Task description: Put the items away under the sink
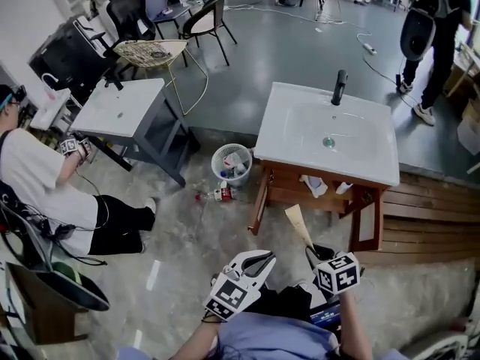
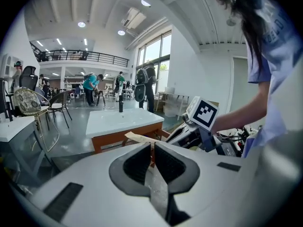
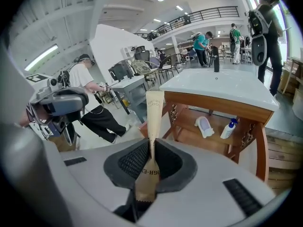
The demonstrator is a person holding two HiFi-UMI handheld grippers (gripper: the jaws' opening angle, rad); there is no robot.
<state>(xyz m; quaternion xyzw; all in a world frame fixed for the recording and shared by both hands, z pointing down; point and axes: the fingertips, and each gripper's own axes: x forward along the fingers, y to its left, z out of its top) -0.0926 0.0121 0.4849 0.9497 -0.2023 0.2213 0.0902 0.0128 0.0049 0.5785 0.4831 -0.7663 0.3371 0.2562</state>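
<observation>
The white sink [image 1: 300, 137] sits on a wooden cabinet whose open shelf [image 3: 194, 138] holds a white pouch [image 3: 204, 126] and a small pump bottle [image 3: 229, 128]. My right gripper [image 3: 151, 162] is shut on a long tan paper packet [image 3: 154, 112], which sticks up and points toward the cabinet. In the head view that packet [image 1: 298, 223] hangs in front of the cabinet's left side, above the right gripper [image 1: 315, 253]. My left gripper [image 1: 259, 261] is beside it, lower left, shut with nothing between its jaws. In the left gripper view, the left gripper [image 2: 152, 157] faces the sink [image 2: 120, 119].
A white waste basket [image 1: 231, 162] and a bottle lying on the floor [image 1: 217, 195] are left of the cabinet. A person [image 1: 45, 178] sits on the floor at far left beside a grey table [image 1: 120, 107]. Wooden decking [image 1: 427, 201] runs to the right of the cabinet.
</observation>
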